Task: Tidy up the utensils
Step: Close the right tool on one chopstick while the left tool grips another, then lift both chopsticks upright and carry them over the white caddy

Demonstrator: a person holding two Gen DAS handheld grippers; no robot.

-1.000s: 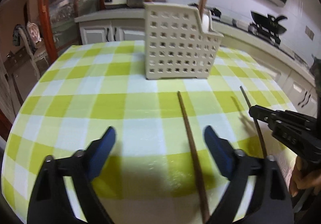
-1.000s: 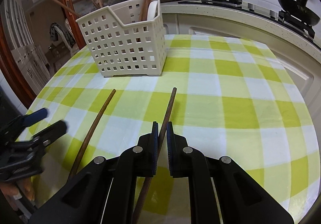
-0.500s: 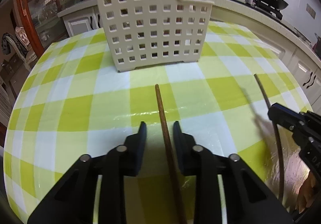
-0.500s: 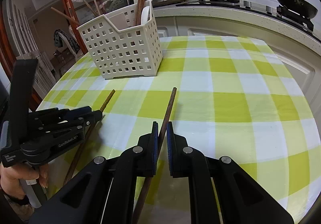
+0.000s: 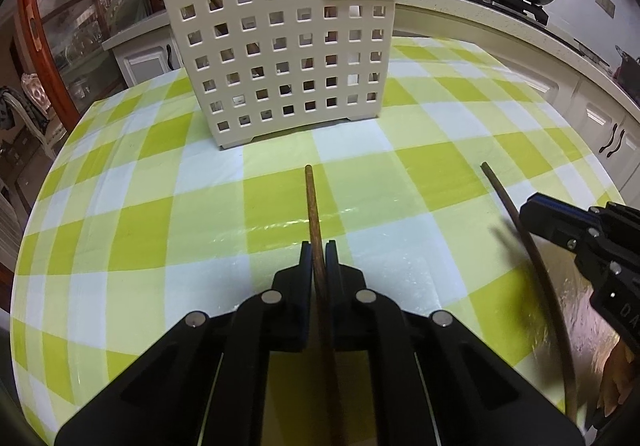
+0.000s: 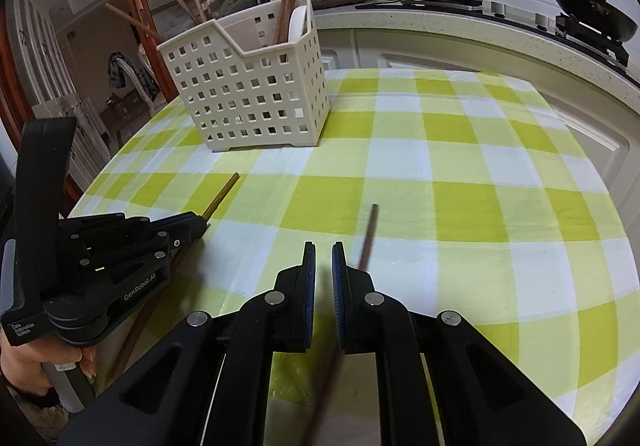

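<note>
Chopstick [image 5: 316,230] pinched in left tool [image 5: 319,252], right tool [image 6: 323,252] nearly closed with second chopstick [image 6: 370,230] blurred beside it, hold unclear, basket [image 5: 276,46] beyond on checked surface [image 5: 440,174].

Even, moderately bright indoor light; a glare streak on the glossy tablecloth [image 5: 304,224], soft shadows beside the basket [image 5: 276,58] and the right chopstick [image 5: 532,258], strong fisheye bowing with dark vignetted corners, and motion blur on the chopstick [image 6: 366,242] in the right wrist view.
</note>
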